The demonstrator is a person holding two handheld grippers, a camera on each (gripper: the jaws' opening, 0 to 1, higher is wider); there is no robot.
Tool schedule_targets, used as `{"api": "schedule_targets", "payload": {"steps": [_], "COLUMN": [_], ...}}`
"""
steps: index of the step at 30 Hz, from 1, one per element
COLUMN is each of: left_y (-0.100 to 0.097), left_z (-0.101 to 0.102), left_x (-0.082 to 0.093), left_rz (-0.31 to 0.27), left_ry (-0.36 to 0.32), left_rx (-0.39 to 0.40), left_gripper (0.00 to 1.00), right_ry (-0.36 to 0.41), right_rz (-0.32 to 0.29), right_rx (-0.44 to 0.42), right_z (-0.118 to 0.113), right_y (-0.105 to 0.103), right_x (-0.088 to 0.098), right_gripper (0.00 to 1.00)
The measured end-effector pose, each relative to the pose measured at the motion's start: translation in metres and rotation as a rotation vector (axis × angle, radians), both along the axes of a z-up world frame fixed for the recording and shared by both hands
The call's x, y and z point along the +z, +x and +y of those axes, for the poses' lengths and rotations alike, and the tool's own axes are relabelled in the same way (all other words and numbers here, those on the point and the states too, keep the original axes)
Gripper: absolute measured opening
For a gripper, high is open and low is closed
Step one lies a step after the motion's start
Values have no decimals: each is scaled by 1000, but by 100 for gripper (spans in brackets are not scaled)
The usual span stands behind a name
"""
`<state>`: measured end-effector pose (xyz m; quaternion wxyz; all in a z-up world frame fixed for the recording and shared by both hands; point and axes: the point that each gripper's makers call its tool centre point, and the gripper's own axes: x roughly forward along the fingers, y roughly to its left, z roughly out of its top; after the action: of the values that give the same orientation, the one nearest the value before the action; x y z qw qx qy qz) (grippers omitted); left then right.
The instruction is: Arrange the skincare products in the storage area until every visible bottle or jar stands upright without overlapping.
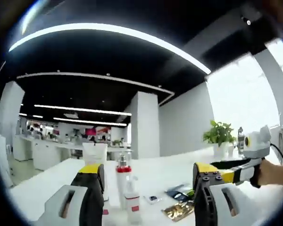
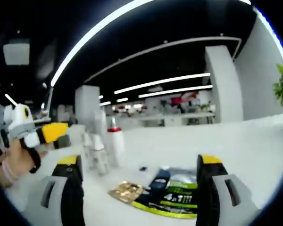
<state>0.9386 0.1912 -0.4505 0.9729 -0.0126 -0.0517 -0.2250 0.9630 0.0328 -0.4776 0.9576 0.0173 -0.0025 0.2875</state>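
Observation:
In the left gripper view, a clear bottle with a red band and silver cap (image 1: 123, 181) stands upright on the white table (image 1: 170, 172). A smaller bottle with a red label (image 1: 132, 201) stands in front of it and a white box (image 1: 95, 153) behind. My left gripper (image 1: 148, 170) is open, short of the bottles and holding nothing. In the right gripper view, a white bottle with a red cap (image 2: 115, 146) and two small clear bottles (image 2: 98, 159) stand upright. My right gripper (image 2: 139, 162) is open and empty, back from them.
Flat packets lie on the table: a gold one (image 2: 126, 191) and a dark blue-green one (image 2: 174, 195), also the gold packet (image 1: 178, 212). A hand (image 1: 273, 172) holds the right gripper at the right. A potted plant (image 1: 220, 136) stands at the back right.

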Motion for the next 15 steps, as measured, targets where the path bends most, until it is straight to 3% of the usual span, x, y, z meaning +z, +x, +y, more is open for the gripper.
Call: {"api": "schedule_targets", "payload": {"steps": [4,6,9,15], "left_y": [-10,-25,-38,-65], "left_z": [14,23,27,46], "left_x": [3,14,26,43], "left_rz": [32,42,45,54], "left_ry": [-10,-75,-104,-86], "left_rx": [12,-26,-84,-87], "left_gripper": [76,78,87,92], "right_ry": [-38,-67,-99,-122], "right_rz": [7,5,12,-50], "right_rx": [26,43,41,10], "right_z": [0,-6,-15,-41], "right_y": [-14,-28,-45,-78], "right_x": [5,14,22,47], "right_gripper": [100,100,100,100]}}
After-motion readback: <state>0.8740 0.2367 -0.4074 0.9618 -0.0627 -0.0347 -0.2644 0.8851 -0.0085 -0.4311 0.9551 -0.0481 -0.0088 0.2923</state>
